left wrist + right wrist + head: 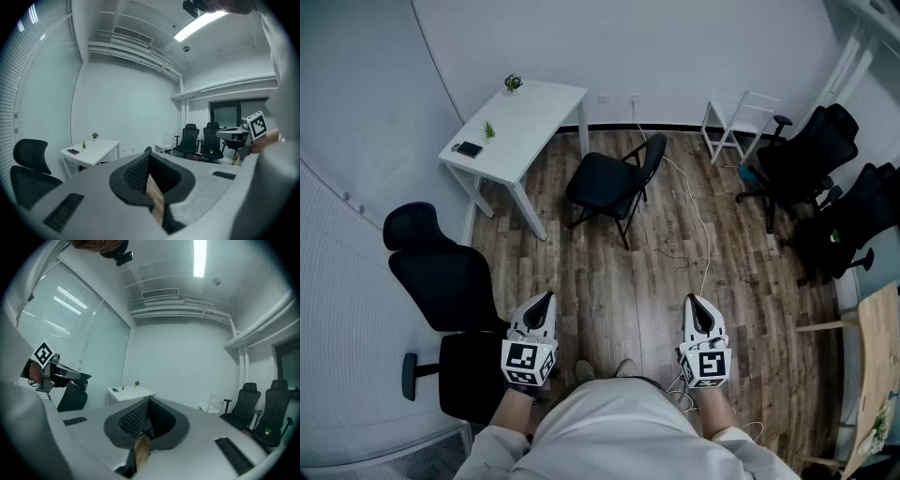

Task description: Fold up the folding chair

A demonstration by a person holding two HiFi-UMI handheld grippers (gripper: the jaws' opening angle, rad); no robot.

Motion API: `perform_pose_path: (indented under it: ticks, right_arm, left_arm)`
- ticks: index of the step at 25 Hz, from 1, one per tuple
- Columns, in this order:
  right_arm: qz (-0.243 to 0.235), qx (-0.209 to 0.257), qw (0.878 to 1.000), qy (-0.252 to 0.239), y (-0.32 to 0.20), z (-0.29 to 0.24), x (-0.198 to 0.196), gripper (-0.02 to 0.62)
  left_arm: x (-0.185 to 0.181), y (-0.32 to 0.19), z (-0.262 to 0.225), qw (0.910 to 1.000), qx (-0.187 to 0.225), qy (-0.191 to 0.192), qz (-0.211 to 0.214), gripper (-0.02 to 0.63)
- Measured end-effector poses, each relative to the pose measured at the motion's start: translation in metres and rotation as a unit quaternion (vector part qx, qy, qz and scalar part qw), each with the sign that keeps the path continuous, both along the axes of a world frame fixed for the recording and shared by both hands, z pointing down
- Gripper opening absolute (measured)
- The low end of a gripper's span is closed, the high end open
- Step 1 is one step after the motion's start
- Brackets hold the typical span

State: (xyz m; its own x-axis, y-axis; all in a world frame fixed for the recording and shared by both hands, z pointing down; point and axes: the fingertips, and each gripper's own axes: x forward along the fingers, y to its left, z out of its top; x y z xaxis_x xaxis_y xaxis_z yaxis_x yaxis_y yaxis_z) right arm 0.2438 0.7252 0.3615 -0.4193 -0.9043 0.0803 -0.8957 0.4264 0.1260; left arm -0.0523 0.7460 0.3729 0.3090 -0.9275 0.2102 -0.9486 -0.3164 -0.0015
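Folding chair (pixel 609 183): unfolded, upright on the wood floor (pixel 609 281), just beside the white table (pixel 525 122).
Facing: in the head view, backrest upper right, seat toward lower left.
Versus grippers: well ahead, between both, touching neither.
Left gripper (pixel 546 300): jaws together, empty.
Right gripper (pixel 694 302): jaws together, empty.

The folding chair (pixel 609 181) is set just right of the table (pixel 534 117); a second chair (pixel 739 120) is placed further right, near the wall (pixel 675 47).
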Motion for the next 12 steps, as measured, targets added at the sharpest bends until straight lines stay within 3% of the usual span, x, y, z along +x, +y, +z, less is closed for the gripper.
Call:
perform_pose_path:
  ticks: [12]
  right_arm:
    - [-0.006,-0.002,1.0,-0.002,-0.0036,0.0008,0.0054,0.021]
  left_arm:
    - [0.0067,-0.003,0.0032,1.0,-0.003,0.002,-0.002,0.008]
